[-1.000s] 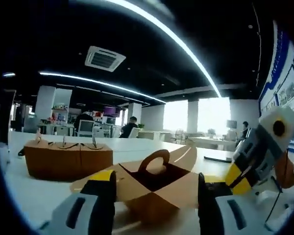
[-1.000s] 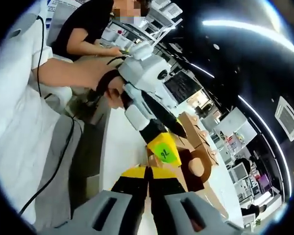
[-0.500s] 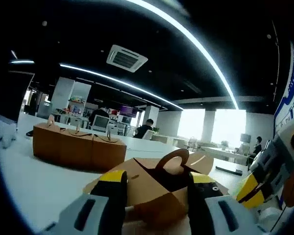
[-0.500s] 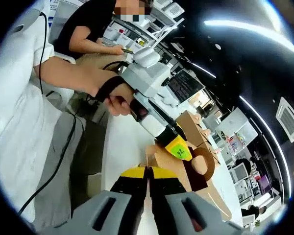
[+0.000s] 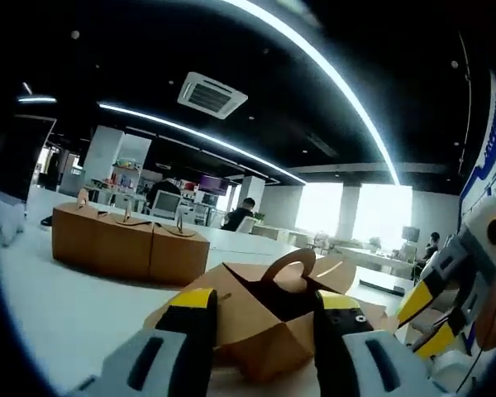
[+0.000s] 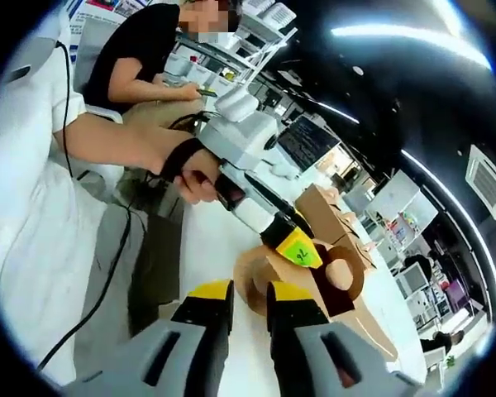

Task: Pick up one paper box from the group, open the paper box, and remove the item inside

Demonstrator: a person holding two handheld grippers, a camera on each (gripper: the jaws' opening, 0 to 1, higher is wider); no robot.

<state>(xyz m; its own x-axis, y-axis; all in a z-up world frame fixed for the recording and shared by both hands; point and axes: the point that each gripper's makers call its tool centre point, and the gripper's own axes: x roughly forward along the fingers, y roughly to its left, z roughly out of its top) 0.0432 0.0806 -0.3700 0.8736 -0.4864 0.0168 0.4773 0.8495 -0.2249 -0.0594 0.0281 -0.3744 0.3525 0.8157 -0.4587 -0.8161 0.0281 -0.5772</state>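
Opened paper box [image 5: 269, 318] between left gripper [image 5: 260, 310] jaws on white table [image 5: 58, 306].

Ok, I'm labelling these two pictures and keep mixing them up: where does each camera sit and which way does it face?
Left gripper view: rides the left gripper, looking low across the white table at the opened paper box between its fingers; right gripper enters at right.
Right gripper view: rides the right gripper, facing the left gripper on the box; the person's hand shows.
Shared: box, closed boxes, table.
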